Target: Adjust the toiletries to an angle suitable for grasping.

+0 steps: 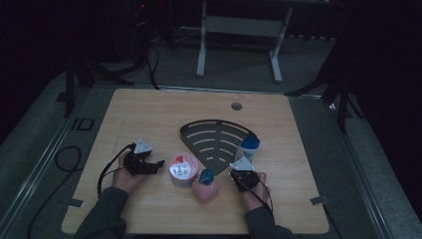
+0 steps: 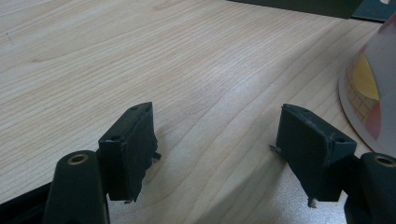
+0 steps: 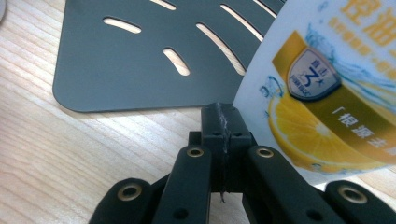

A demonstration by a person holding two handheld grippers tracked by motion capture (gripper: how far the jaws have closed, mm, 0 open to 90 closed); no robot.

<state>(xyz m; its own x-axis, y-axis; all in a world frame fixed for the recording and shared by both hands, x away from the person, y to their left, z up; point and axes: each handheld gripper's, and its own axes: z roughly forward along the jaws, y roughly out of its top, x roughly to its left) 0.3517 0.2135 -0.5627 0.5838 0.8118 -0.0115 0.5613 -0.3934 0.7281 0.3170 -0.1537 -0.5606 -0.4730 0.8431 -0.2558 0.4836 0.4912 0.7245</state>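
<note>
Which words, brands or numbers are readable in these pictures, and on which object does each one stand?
"控油", cut off by the picture's edge: top of the white bottle label.
"根源去", cut off: yellow band beside the lemon picture.
Blue shield badge: letters too small to read.
Pink-lidded cup: print too blurred to read.
Pink bottle: nothing readable.

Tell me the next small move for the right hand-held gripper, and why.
Probably open it. The right hand-held gripper is shut on nothing, beside the white bottle at the dark slotted tray's edge; it cannot grasp that bottle closed.
</note>
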